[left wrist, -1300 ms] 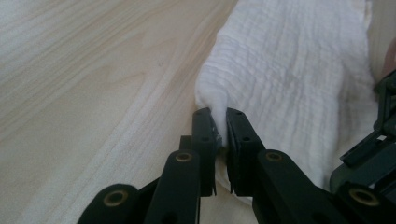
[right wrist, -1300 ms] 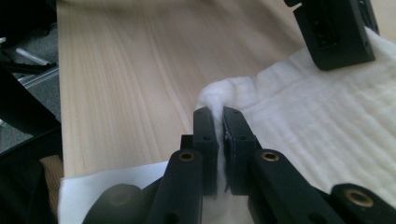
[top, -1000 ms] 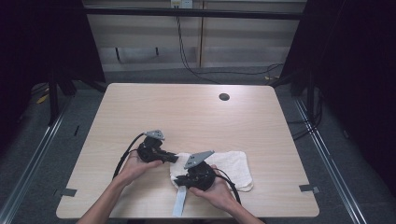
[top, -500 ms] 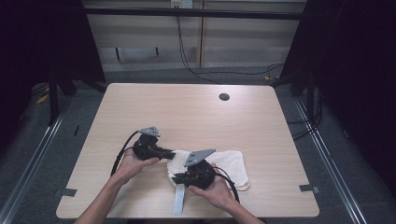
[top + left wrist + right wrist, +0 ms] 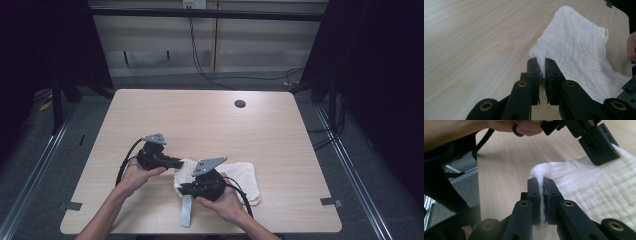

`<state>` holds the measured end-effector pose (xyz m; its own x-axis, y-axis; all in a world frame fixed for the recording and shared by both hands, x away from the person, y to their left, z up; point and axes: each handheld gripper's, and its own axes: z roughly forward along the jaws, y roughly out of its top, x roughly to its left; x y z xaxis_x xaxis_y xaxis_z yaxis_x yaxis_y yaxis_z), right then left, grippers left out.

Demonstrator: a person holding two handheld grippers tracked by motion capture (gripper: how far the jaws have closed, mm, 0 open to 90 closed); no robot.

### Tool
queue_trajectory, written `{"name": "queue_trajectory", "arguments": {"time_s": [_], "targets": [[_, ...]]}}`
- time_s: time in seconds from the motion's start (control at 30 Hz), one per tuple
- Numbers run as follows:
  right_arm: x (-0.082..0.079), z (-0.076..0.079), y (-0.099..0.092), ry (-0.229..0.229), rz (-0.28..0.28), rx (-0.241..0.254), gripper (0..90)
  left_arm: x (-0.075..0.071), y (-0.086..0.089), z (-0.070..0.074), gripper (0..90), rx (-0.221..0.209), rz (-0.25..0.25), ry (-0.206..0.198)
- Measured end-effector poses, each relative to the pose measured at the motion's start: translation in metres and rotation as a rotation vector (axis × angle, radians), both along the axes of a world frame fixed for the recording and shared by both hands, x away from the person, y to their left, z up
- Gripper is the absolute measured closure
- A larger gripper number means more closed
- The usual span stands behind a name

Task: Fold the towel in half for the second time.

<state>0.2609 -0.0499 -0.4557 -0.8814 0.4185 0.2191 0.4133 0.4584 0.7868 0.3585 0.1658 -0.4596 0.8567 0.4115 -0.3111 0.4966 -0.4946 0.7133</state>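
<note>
Lying on the near half of one light wooden bench (image 5: pixel 200 120) — one white, waffle-textured cloth (image 5: pixel 240 175), spread mostly flat. Clamping onto that cloth, two sets of black tongs, one in each of a person's two hands. Left tongs (image 5: pixel 542 70) pinching a raised fold at the cloth's edge, jaws closed tight on the fabric. Right tongs (image 5: pixel 541 187) gripping another bunched-up corner in the same way, jaws pressed together around it. Seen from above, left tongs (image 5: pixel 176 162) reaching in at the cloth's left edge and right tongs (image 5: pixel 182 189) at its near-left corner, close together. Sitting near the bench's far edge — one small dark round hole (image 5: pixel 240 104). Trailing from each set of tongs, one black cable.
</note>
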Motion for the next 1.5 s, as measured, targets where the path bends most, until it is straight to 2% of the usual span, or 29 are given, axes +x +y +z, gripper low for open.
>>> {"name": "queue_trajectory", "arguments": {"time_s": [0.3, 0.37, 0.4, 0.57, 0.7, 0.73, 0.77, 0.8, 0.83, 0.87, 1.03, 1.17, 1.27, 1.43, 1.5], "targets": [[0.001, 0.010, 0.004, -0.020, 0.010, 0.009, 85.3, -0.003, 0.011, 0.007, 83.6, -0.015, 0.024, -0.011], [0.001, 0.012, 0.005, -0.022, 0.010, 0.014, 85.3, -0.004, 0.014, 0.008, 83.5, -0.011, 0.036, -0.013], [0.002, 0.013, 0.006, -0.025, 0.011, 0.016, 85.3, -0.005, 0.015, 0.007, 83.3, 0.007, 0.049, -0.015], [0.005, 0.013, 0.013, -0.012, 0.018, 0.026, 85.3, -0.007, 0.021, 0.012, 83.4, 0.014, 0.063, -0.027], [0.007, 0.019, 0.024, -0.026, 0.039, 0.029, 85.3, -0.007, 0.033, 0.021, 83.4, 0.000, 0.079, -0.030], [0.008, 0.026, 0.029, -0.040, 0.046, 0.034, 85.3, -0.008, 0.038, 0.028, 83.3, 0.004, 0.084, -0.040], [0.008, 0.026, 0.029, -0.040, 0.046, 0.034, 85.3, -0.008, 0.038, 0.028, 83.4, 0.004, 0.084, -0.040], [0.010, 0.034, 0.035, -0.051, 0.059, 0.046, 85.3, -0.008, 0.042, 0.037, 83.4, 0.008, 0.087, -0.055], [0.010, 0.034, 0.035, -0.051, 0.059, 0.046, 85.3, -0.008, 0.042, 0.037, 83.4, 0.008, 0.087, -0.055], [0.011, 0.042, 0.040, -0.069, 0.067, 0.051, 85.3, -0.008, 0.046, 0.044, 83.4, 0.001, 0.090, -0.068], [0.013, 0.053, 0.048, -0.091, 0.070, 0.070, 85.3, -0.005, 0.051, 0.053, 83.2, -0.007, 0.101, -0.080], [0.017, 0.052, 0.052, -0.075, 0.066, 0.090, 85.3, -0.005, 0.050, 0.049, 83.2, 0.007, 0.109, -0.074], [0.018, 0.041, 0.054, -0.062, 0.066, 0.073, 85.3, -0.004, 0.047, 0.040, 83.0, 0.030, 0.105, -0.064], [0.018, 0.031, 0.052, -0.049, 0.056, 0.069, 85.3, -0.002, 0.042, 0.031, 82.9, 0.031, 0.107, -0.059], [0.016, 0.029, 0.048, -0.052, 0.047, 0.085, 85.2, -0.003, 0.039, 0.030, 82.9, 0.028, 0.103, -0.056]]}}
